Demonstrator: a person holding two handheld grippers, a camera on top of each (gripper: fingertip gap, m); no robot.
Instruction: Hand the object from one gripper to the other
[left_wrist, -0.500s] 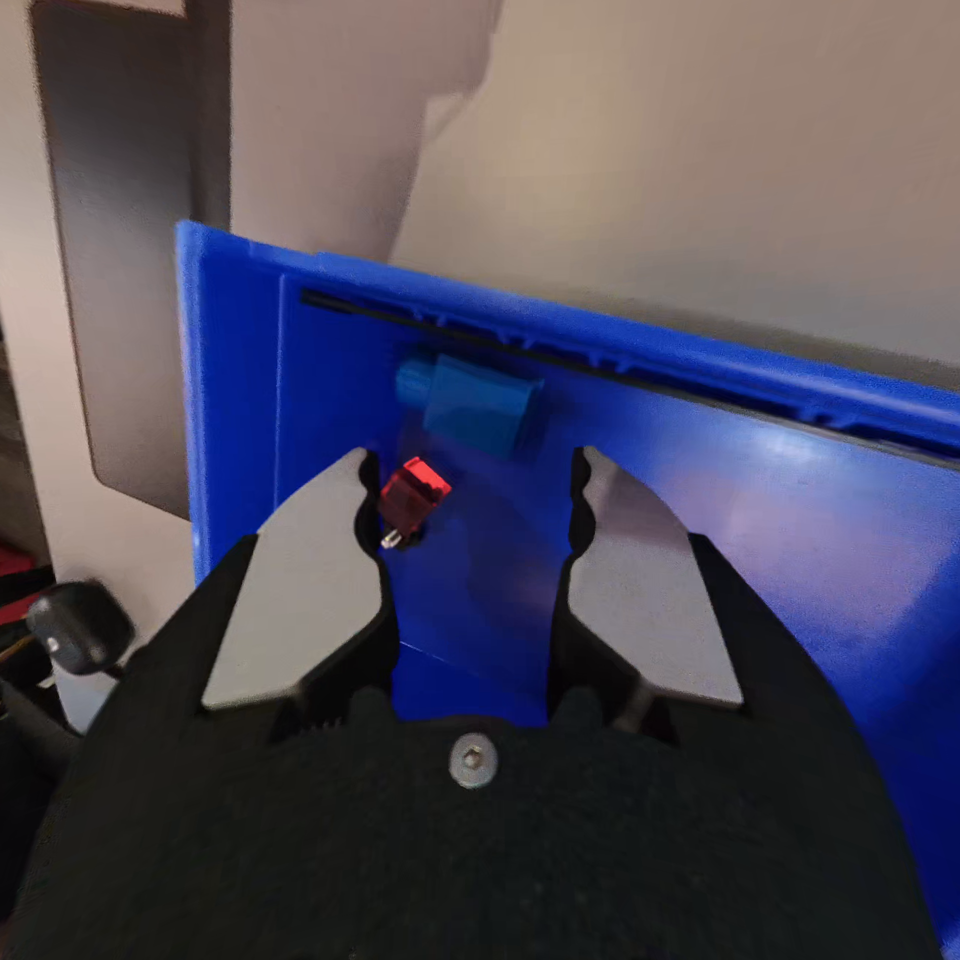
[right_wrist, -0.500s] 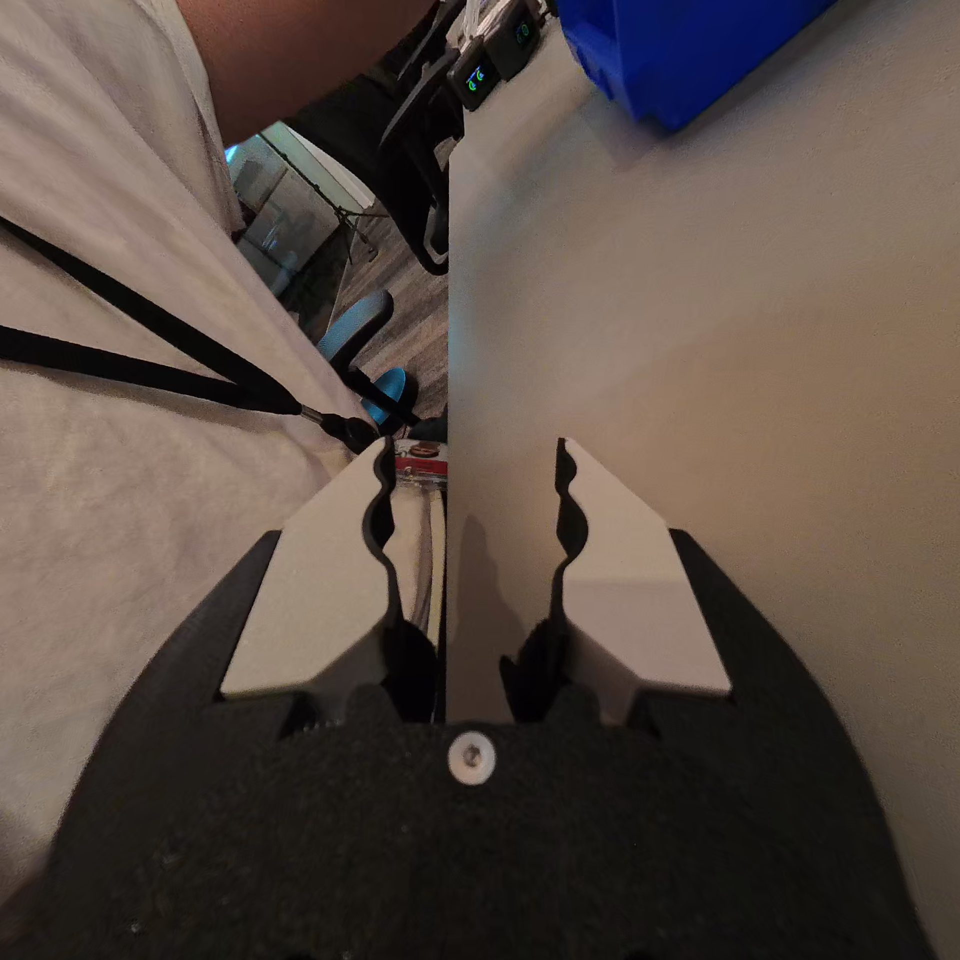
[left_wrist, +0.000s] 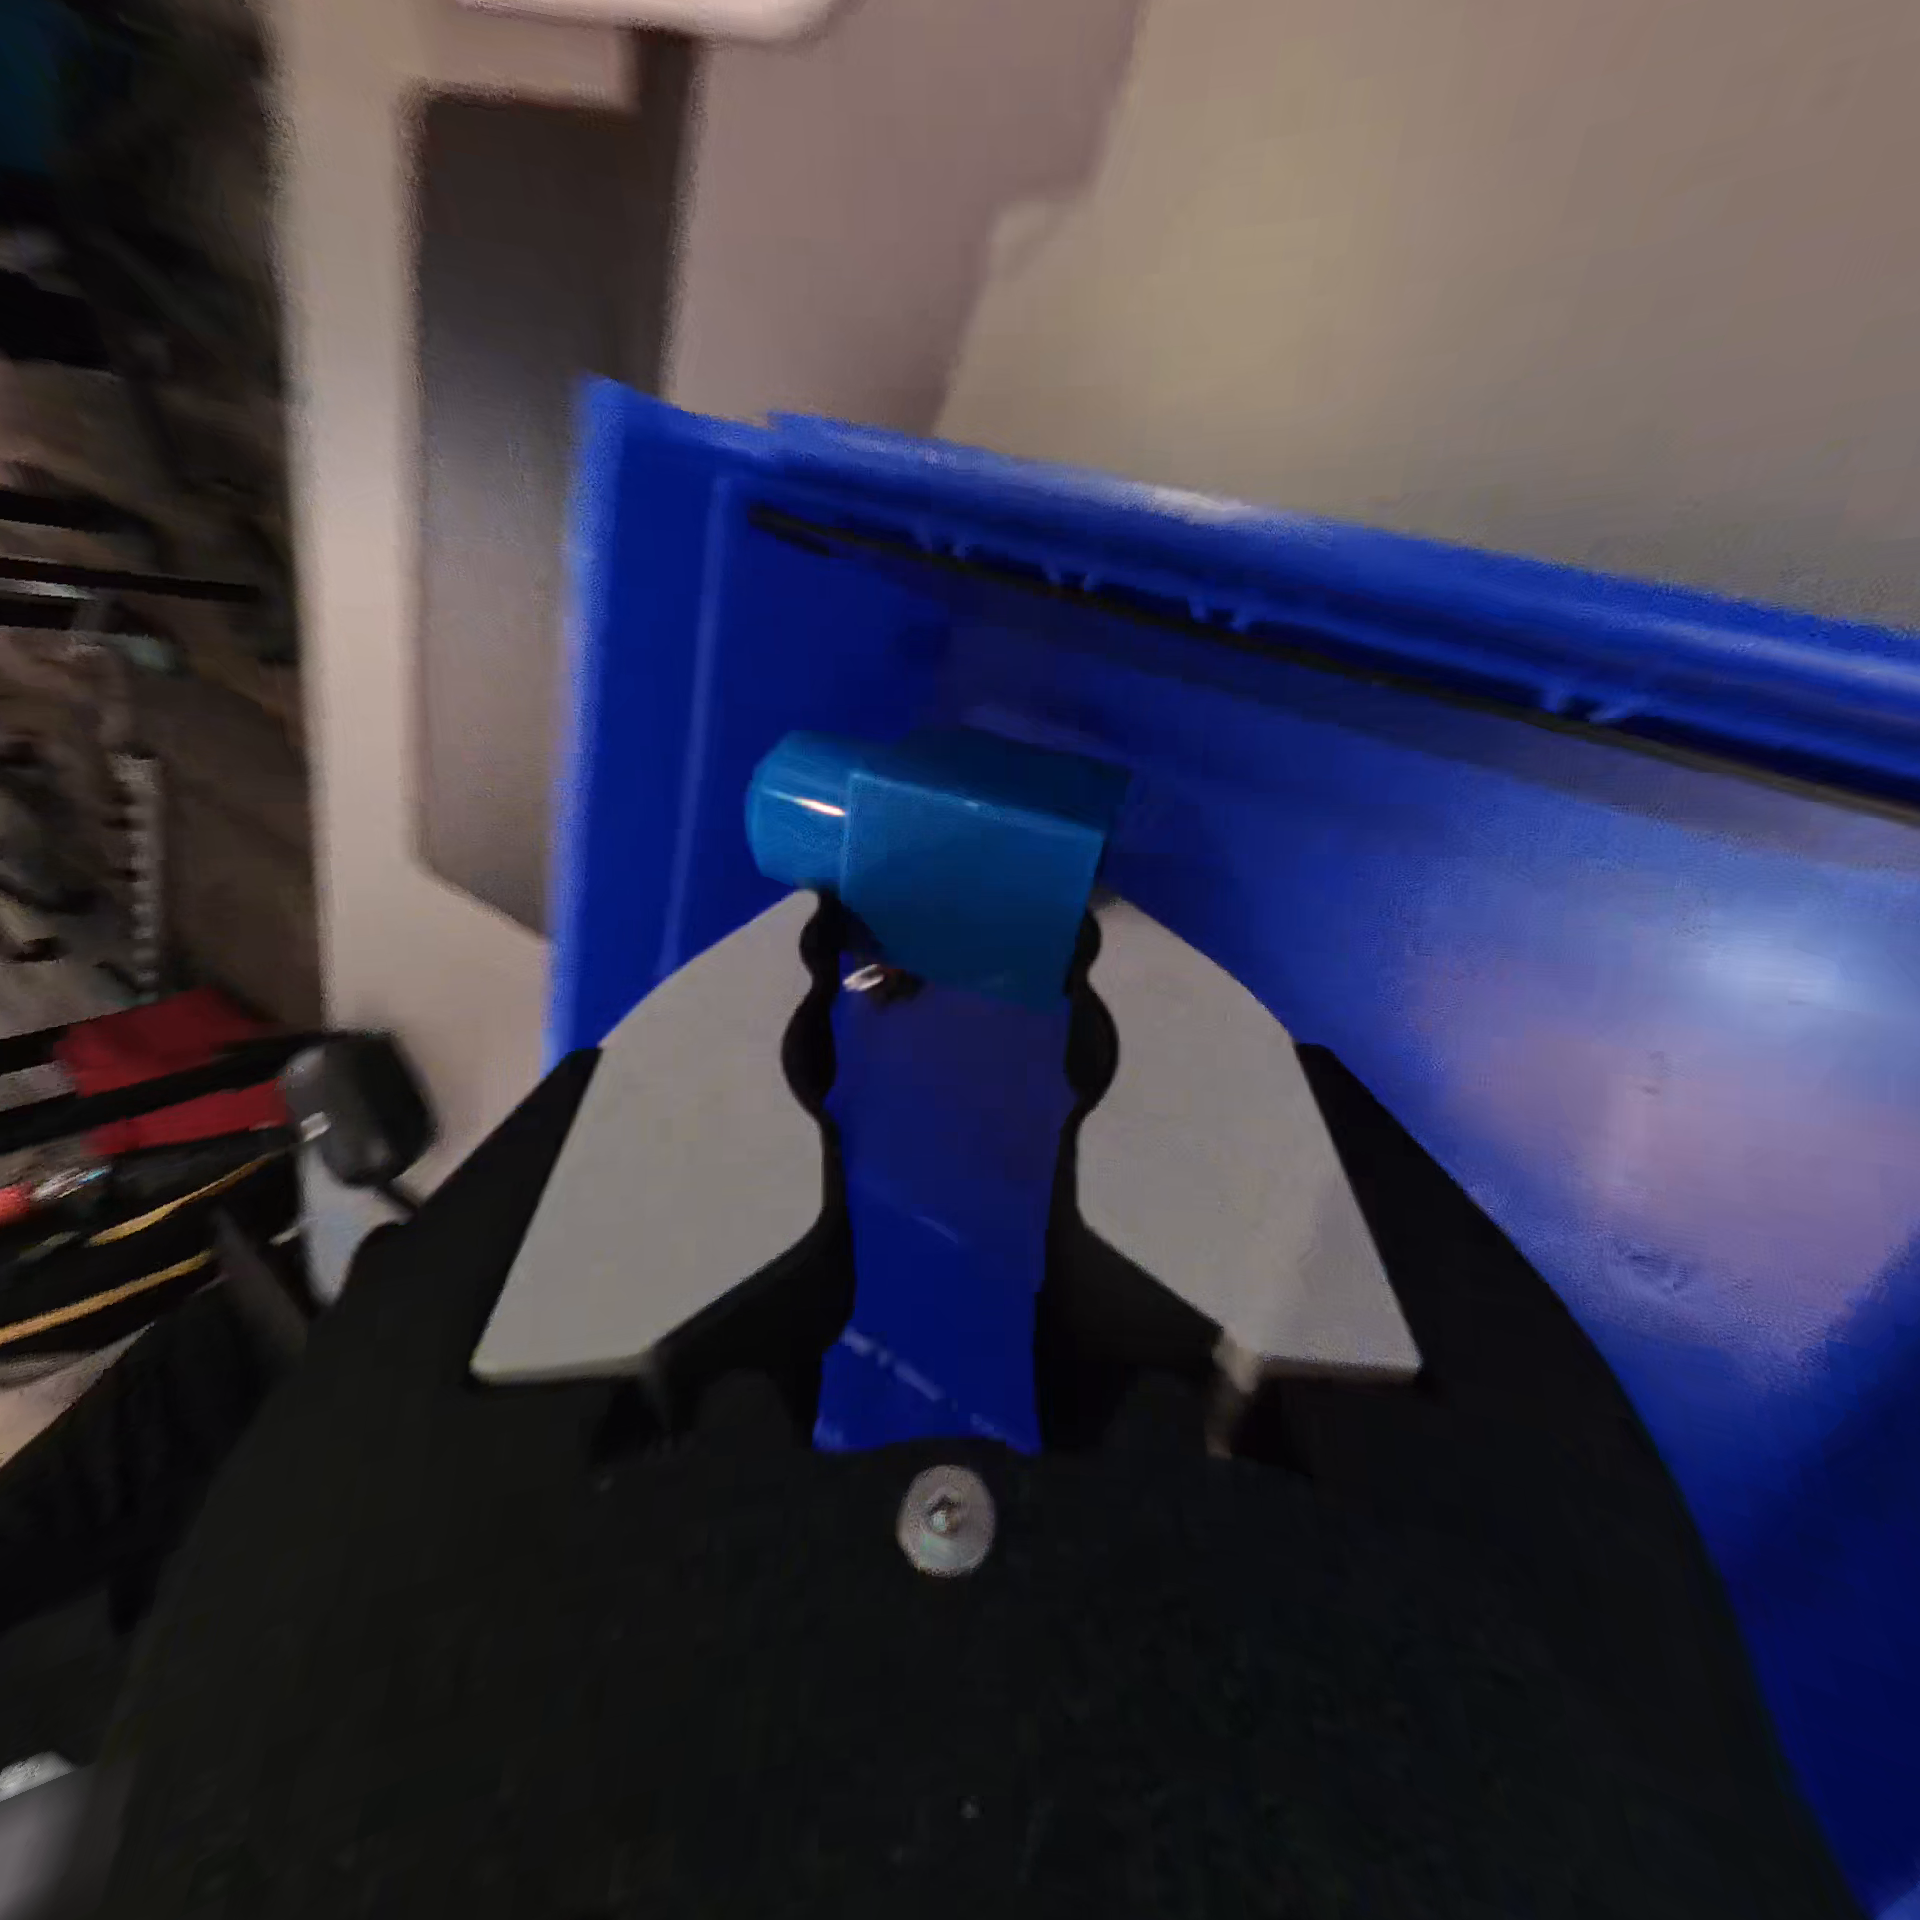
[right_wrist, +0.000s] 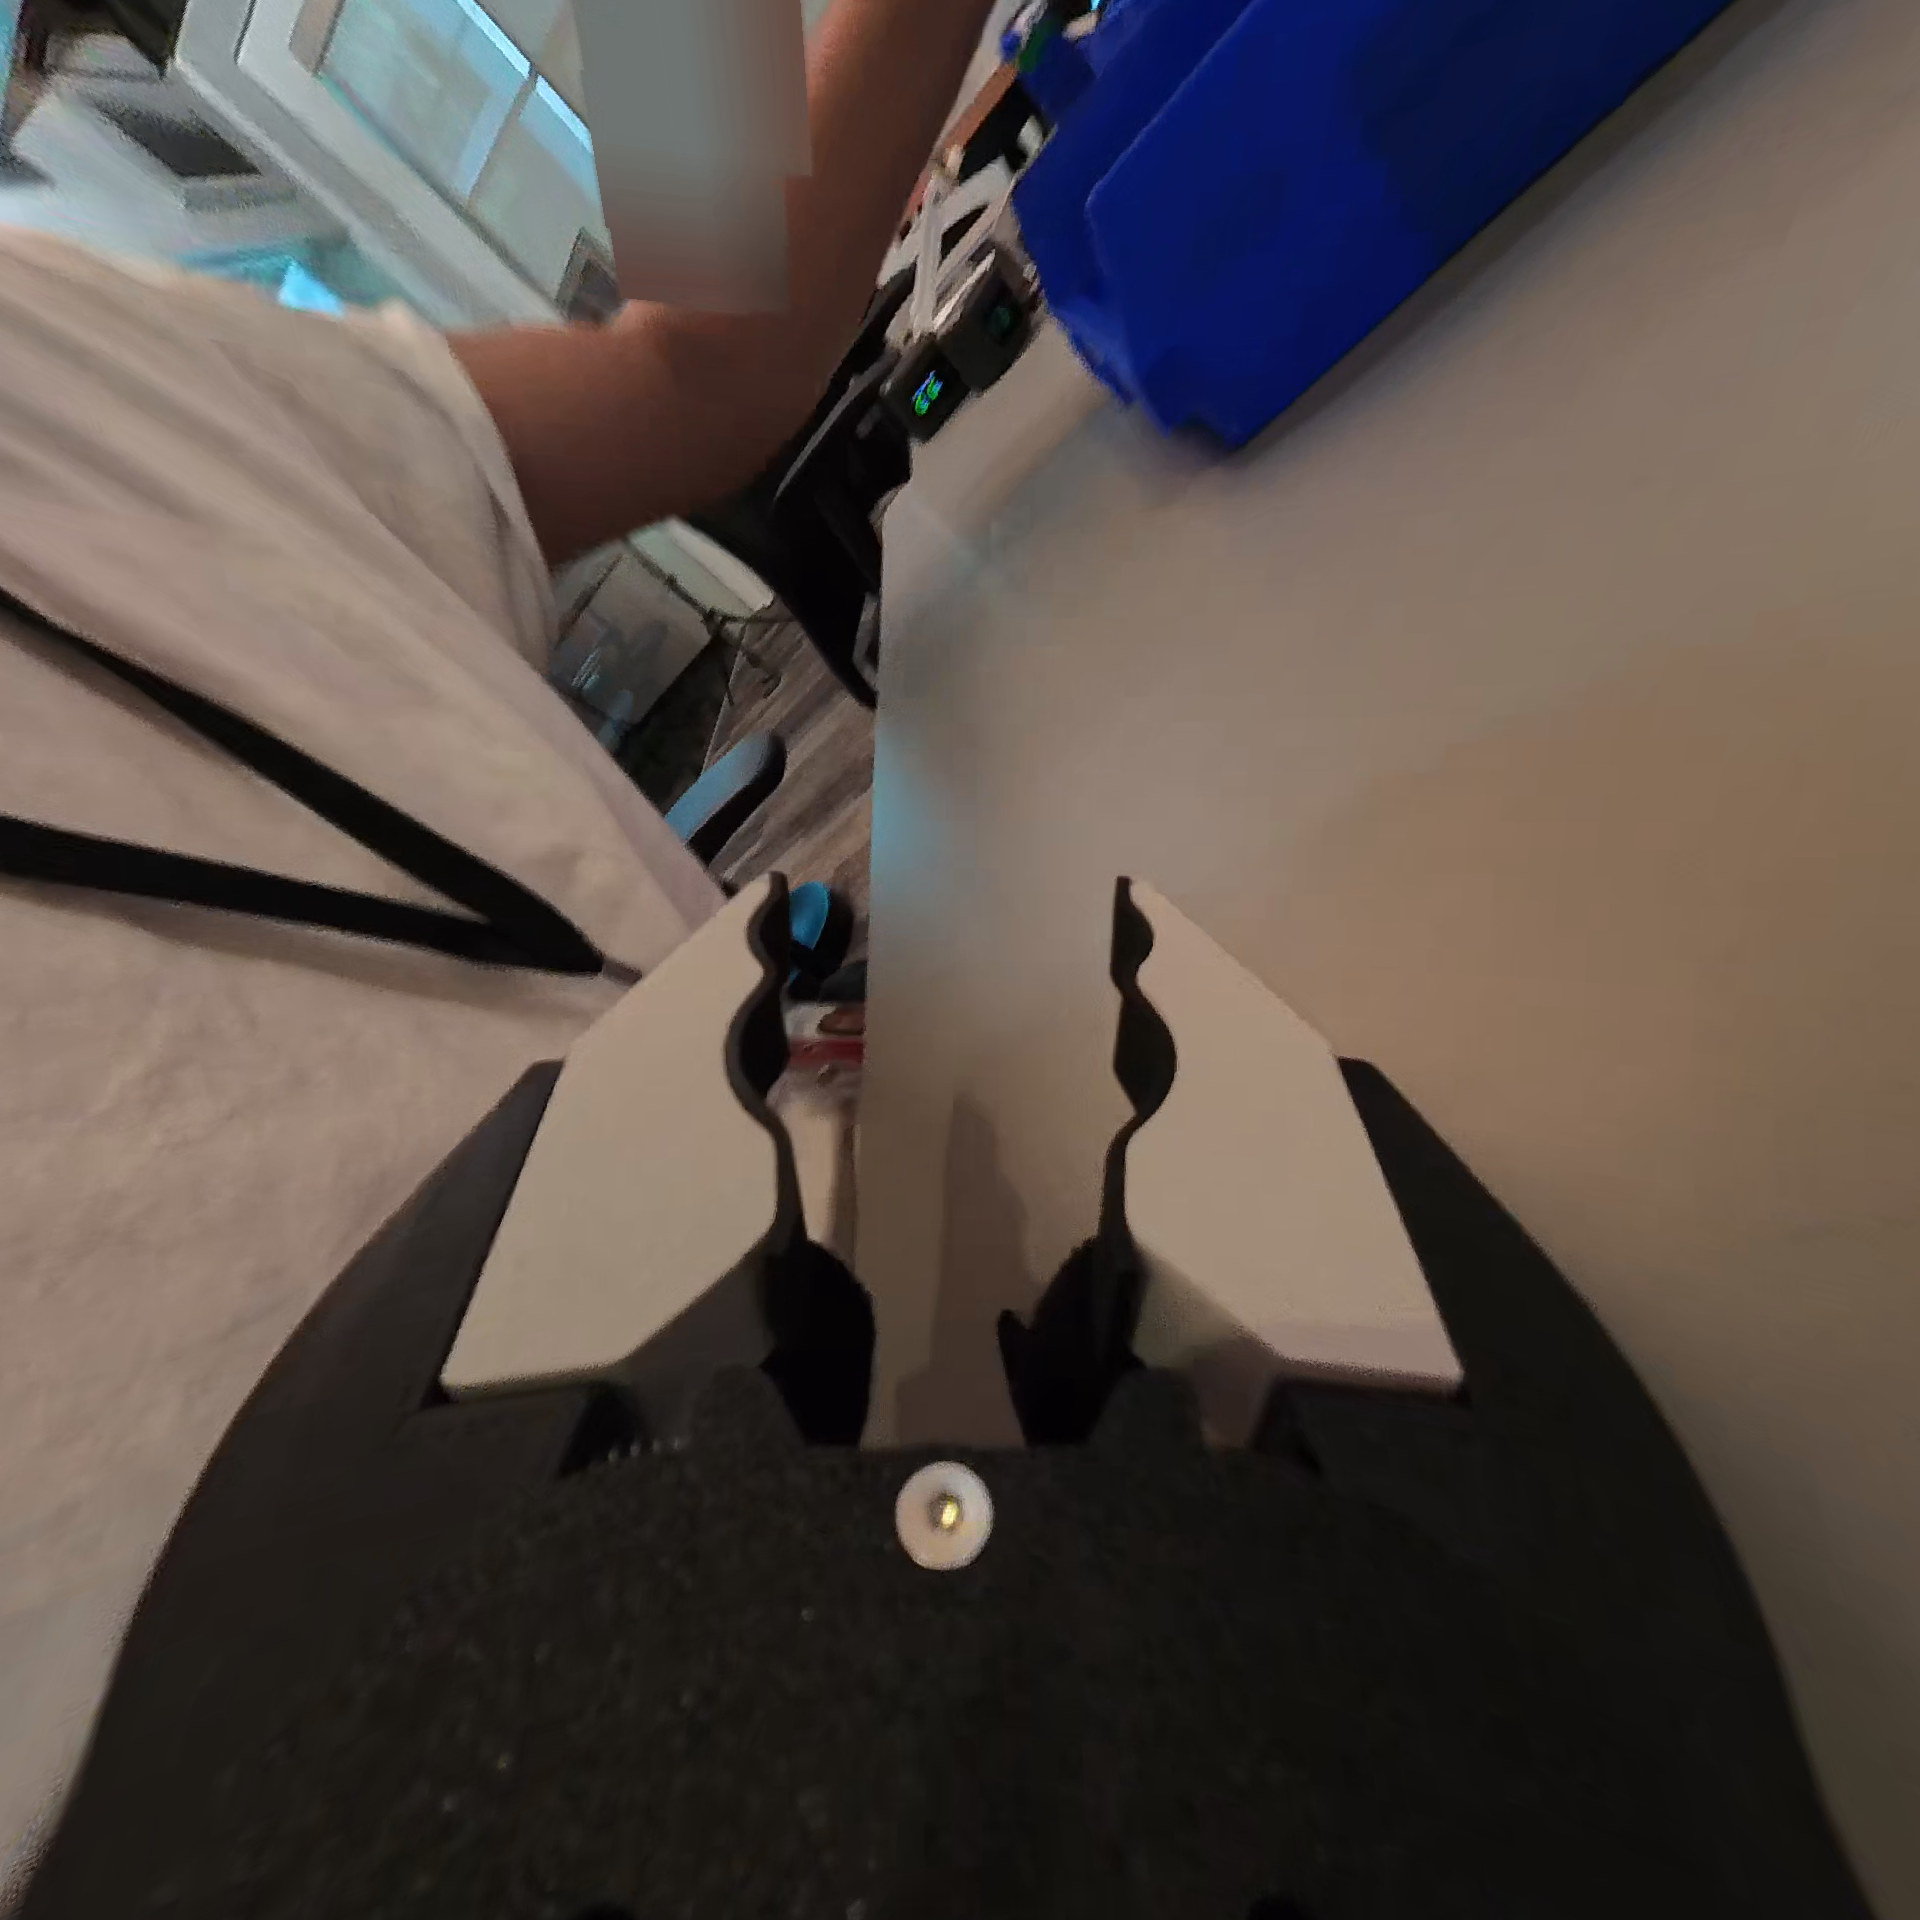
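Observation:
A teal block (left_wrist: 966, 852) with a round stub on its left lies inside the blue bin (left_wrist: 1507, 1091). My left gripper (left_wrist: 951, 925) is down in the bin with its jaws narrowed onto the block's near end, one fingertip on each side. A small metal pin (left_wrist: 873, 979) glints just under the block by the left fingertip; the red piece it belongs to is hidden. My right gripper (right_wrist: 945, 904) is open and empty, held over the table's front edge (right_wrist: 883, 727) beside the person's shirt (right_wrist: 260, 727). The bin also shows in the right wrist view (right_wrist: 1299, 208), far off.
The grey table (right_wrist: 1455, 831) stretches between my right gripper and the bin. The person's arm (right_wrist: 675, 395) reaches toward the bin. A dark panel (left_wrist: 520, 468) stands behind the bin's left corner. Cables and a black plug (left_wrist: 353, 1112) lie off the table to the left. The dark panel (left_wrist: 520, 468) lies some 20 cm from my left tips, 55 cm from my right tips.
My left gripper has moved forward into the bin and its jaws have narrowed around the teal block, hiding the red piece. My right gripper stays open and has shifted slightly.

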